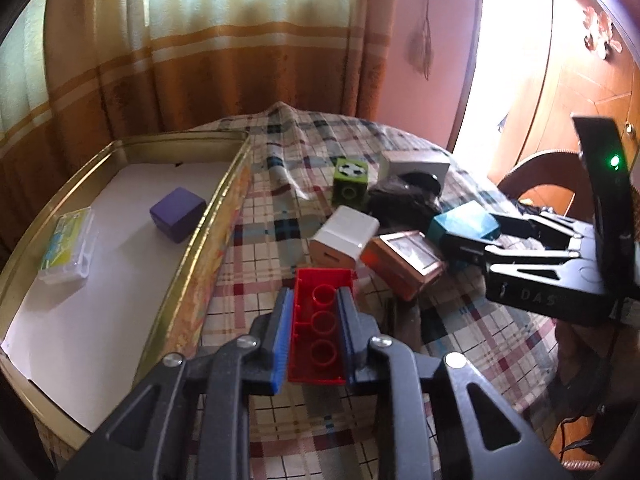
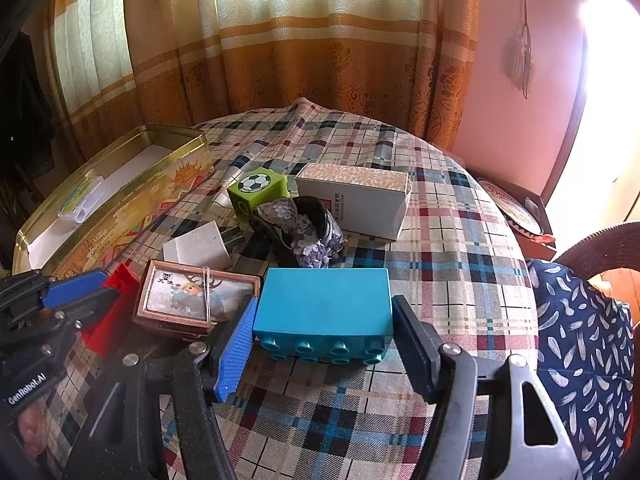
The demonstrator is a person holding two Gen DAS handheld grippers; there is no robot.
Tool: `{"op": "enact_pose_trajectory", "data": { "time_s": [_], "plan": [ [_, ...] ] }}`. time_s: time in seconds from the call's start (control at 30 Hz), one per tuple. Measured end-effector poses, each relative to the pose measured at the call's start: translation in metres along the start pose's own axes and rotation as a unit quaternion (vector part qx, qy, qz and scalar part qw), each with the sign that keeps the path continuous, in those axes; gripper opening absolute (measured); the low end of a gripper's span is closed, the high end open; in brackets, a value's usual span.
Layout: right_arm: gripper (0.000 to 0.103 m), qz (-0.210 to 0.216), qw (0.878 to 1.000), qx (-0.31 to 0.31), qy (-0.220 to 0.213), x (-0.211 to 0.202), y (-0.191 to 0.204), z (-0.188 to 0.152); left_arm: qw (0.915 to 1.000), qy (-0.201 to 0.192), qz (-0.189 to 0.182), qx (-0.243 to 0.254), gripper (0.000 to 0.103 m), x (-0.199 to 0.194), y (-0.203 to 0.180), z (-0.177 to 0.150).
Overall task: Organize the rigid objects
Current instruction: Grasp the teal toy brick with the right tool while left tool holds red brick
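Observation:
My left gripper (image 1: 314, 300) is shut on a red toy brick (image 1: 320, 324), held hollow side up above the tablecloth beside the gold tin (image 1: 224, 200). It also shows in the right wrist view (image 2: 76, 292) with the red brick (image 2: 108, 312). My right gripper (image 2: 324, 320) is open around a teal brick (image 2: 324, 304) lying on the cloth; the left pad touches it and the right pad stands just off it. The tin holds a purple cube (image 1: 177, 214) and a clear plastic case (image 1: 68, 246).
On the plaid cloth lie a framed deer picture (image 2: 188, 298), a white charger (image 2: 198, 246), a green soccer cube (image 2: 258, 190), a dark sequined pouch (image 2: 304, 228) and a white box (image 2: 356, 200). A wicker chair (image 2: 600, 248) stands at right.

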State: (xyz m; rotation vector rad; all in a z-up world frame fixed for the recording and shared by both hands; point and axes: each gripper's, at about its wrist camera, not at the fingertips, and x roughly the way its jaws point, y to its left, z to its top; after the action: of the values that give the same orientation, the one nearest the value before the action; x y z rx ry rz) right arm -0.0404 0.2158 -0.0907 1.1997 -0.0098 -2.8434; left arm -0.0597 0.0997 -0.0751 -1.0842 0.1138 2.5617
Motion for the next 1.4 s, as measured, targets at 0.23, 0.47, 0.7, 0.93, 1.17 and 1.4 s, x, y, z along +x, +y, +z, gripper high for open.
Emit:
{"op": "enact_pose_trajectory", "data": {
  "time_s": [0.23,0.47,0.7,0.93,1.17,1.4],
  "plan": [
    [0.068,0.000,1.000,-0.001,-0.002,-0.001,0.001,0.001,0.9987,-0.050,0.012,0.002,0.021,-0.020,-0.002,0.002],
    [0.067,0.000,1.000,-0.002,-0.008,-0.003,0.002,0.001,0.9940,-0.099,0.045,0.014,0.021,-0.034,-0.002,0.004],
    [0.066,-0.011,0.999,-0.014,-0.027,-0.011,0.006,0.002,0.9922,-0.113,0.053,0.009,0.021,-0.036,0.002,0.002],
    [0.066,-0.023,0.998,-0.034,-0.054,-0.019,0.012,0.000,0.9917,-0.117,0.054,0.007,0.021,-0.036,0.001,0.000],
    [0.066,-0.023,0.997,-0.040,-0.068,-0.024,0.015,0.000,0.9896,-0.130,0.061,0.015,0.021,-0.041,-0.004,-0.003],
    [0.066,-0.019,0.996,-0.040,-0.083,-0.028,0.015,-0.002,0.9888,-0.135,0.063,0.009,0.021,-0.044,-0.001,-0.004]
  ]
}}
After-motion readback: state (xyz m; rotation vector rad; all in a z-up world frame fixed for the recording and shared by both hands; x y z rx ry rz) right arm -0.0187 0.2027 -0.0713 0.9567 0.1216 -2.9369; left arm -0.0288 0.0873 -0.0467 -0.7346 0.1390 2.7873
